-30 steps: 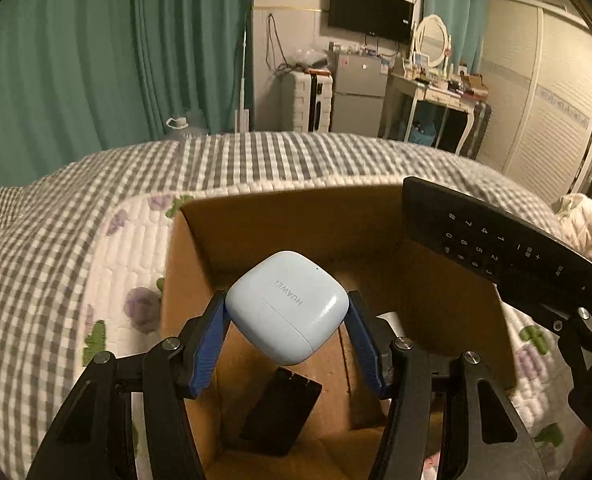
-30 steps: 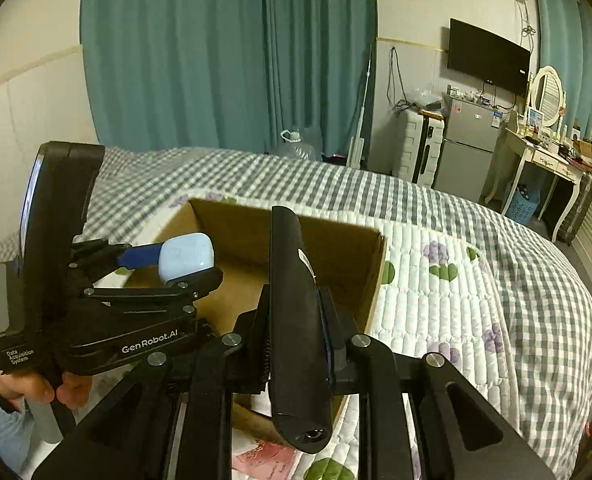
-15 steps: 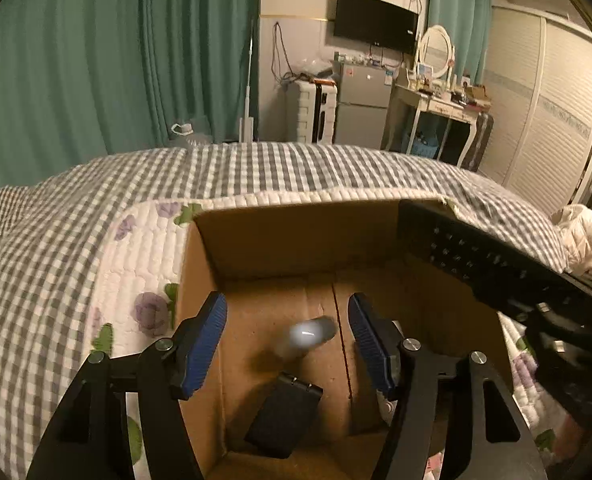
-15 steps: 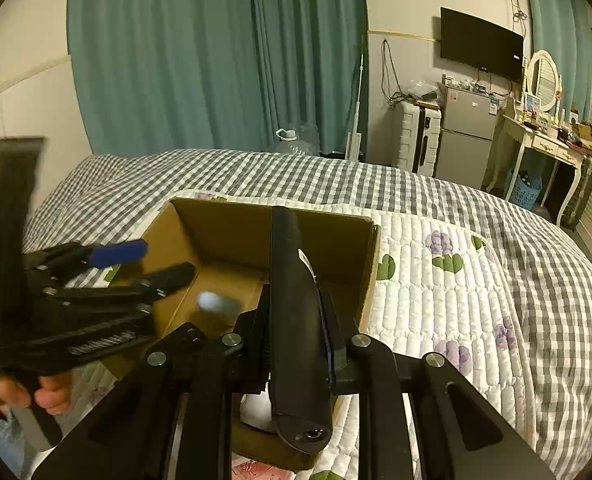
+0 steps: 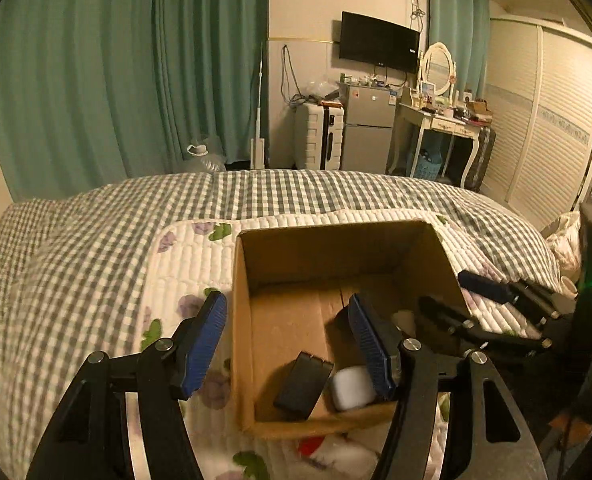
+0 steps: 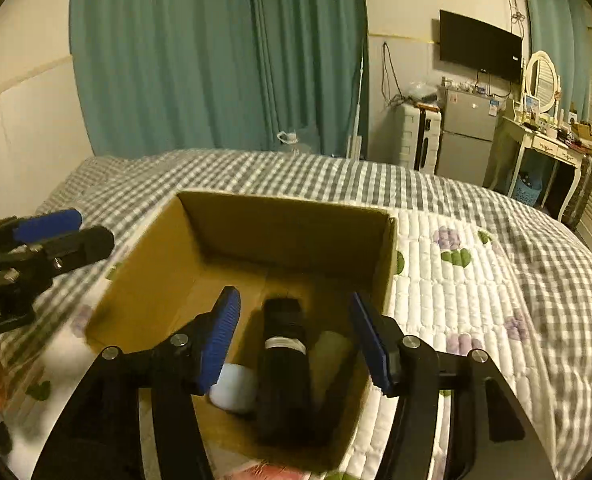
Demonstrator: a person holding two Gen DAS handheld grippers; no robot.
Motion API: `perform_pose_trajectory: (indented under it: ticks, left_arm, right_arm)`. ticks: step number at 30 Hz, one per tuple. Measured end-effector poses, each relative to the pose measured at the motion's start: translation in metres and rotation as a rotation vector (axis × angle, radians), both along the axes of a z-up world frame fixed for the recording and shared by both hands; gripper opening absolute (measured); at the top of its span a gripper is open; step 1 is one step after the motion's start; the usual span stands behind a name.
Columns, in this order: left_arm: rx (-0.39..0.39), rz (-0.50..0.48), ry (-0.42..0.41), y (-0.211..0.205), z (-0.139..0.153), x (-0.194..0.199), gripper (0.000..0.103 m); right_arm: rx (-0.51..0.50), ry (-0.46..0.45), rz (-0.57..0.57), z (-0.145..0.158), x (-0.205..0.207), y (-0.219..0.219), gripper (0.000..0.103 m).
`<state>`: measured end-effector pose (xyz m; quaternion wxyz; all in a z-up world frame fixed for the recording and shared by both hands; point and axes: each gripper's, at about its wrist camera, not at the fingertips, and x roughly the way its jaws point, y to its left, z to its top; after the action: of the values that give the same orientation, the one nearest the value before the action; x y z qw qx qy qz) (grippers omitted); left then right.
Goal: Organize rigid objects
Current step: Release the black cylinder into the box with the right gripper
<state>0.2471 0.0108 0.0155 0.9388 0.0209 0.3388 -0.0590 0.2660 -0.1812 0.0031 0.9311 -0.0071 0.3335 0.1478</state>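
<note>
Bed (image 5: 95, 240) with quilted pad and open carton.
A grey-and-white checked cover spreads over the bed; on it lies a white floral quilted pad (image 6: 448, 292), and on the pad stands a cardboard box (image 5: 241, 320). Beside the box's near edge, blurred red-and-white items, possibly packaging (image 5: 336, 454).

Cardboard box (image 6: 231, 216) open-topped, straight ahead of right gripper (image 6: 296, 340) fingers — nothing across opening. Box floor below those fingers crowded: black remote (image 6: 283, 360) lying lengthwise between them, white earbud case (image 6: 231, 392) just beside left finger, pale item at right wall, too blurred to identify. Far half of floor bare. Left gripper (image 5: 291, 344) straddles box's left wall — small black block (image 5: 304, 384) between its fingers.
</note>
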Motion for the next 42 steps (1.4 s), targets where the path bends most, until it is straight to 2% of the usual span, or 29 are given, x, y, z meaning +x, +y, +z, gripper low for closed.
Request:
perform_pose_trajectory:
  ticks: [7,9,12,15,21,28,31,34,39,42]
  left_arm:
    - [0.0,-0.005,-0.038,0.004,0.021,-0.047,0.073]
    - [-0.009,-0.008,-0.044,0.006,0.025,-0.063,0.078]
    - [-0.007,0.0,-0.051,0.01,0.025,-0.082,0.079]
    - [-0.007,0.039,-0.053,0.016,0.017,-0.094,0.083]
    - [-0.076,0.105,-0.018,0.032,-0.021,-0.098,0.083]
    - [-0.065,0.13,0.074,0.036,-0.088,-0.093,0.083]
    - [-0.05,0.132,0.117,0.037,-0.112,-0.09,0.083]
    - [-0.046,0.137,0.147,0.037,-0.123,-0.092,0.083]
    - [-0.013,0.127,0.148,0.033,-0.128,-0.096,0.083]
    - [0.007,0.128,0.157,0.03,-0.132,-0.098,0.083]
  right_arm:
    - [-0.047,-0.035,-0.005,0.045,-0.052,-0.008,0.075]
    - [-0.053,-0.034,0.0,0.052,-0.065,-0.009,0.08]
    - [-0.069,-0.038,-0.006,0.06,-0.088,-0.006,0.092]
    - [-0.074,-0.026,-0.009,0.057,-0.101,-0.004,0.098]
    - [-0.052,0.089,-0.031,0.009,-0.103,0.007,0.098]
    - [-0.112,0.239,0.011,-0.075,-0.1,0.021,0.098]
    - [-0.151,0.273,0.018,-0.097,-0.1,0.028,0.098]
    - [-0.146,0.318,0.042,-0.111,-0.099,0.033,0.098]
    - [-0.189,0.382,0.055,-0.129,-0.099,0.04,0.097]
    - [-0.211,0.401,0.046,-0.135,-0.098,0.04,0.082]
